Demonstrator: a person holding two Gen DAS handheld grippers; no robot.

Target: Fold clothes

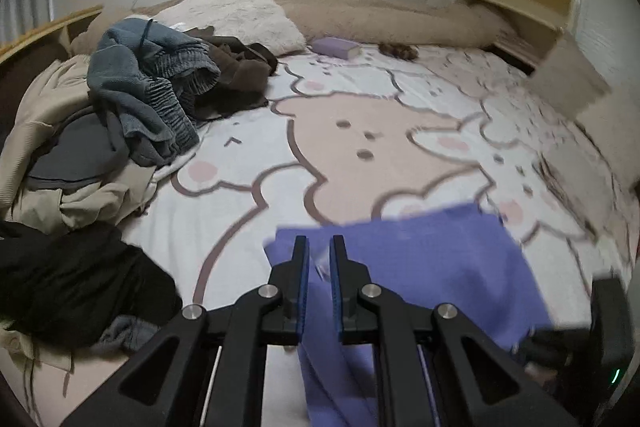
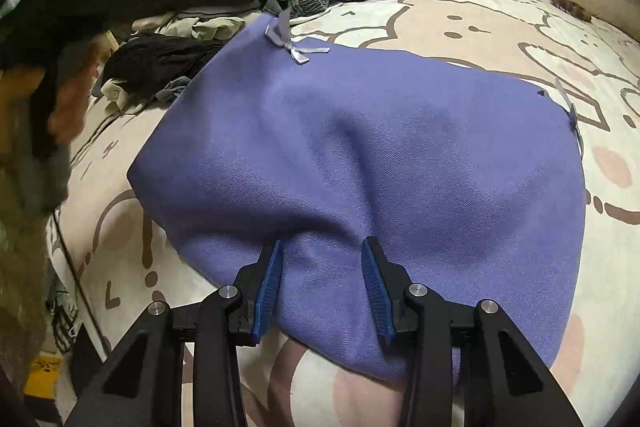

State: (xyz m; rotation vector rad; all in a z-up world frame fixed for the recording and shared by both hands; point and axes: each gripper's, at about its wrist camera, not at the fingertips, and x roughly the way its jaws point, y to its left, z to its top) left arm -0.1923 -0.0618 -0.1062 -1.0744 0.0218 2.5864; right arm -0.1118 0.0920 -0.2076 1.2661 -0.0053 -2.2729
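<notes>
One purple garment (image 2: pixel 360 155) lies spread on the bed, its near hem bunched up between the right gripper (image 2: pixel 322 287) fingers, whose blue pads press the fold from both sides. In the left wrist view the left gripper (image 1: pixel 319 267) has its jaws nearly together, with a thin edge of the same purple cloth (image 1: pixel 420 267) running between them; whether the pads actually pinch it cannot be told. Two small ribbon bows sit on the garment's far edge, one at the left corner (image 2: pixel 294 45) and one at the right (image 2: pixel 568 107).

Beyond the garment the bear-print bedspread (image 1: pixel 360 147) lies bare across its middle and right. Along the left edge is one heap of unfolded clothes (image 1: pixel 132 99): black, beige, dark grey, blue-grey and brown pieces. Farther back lie one white fluffy pillow (image 1: pixel 240 11), one purple book (image 1: pixel 336 47) and a small brown thing (image 1: pixel 398 51) near the long beige bolster (image 1: pixel 400 15).
</notes>
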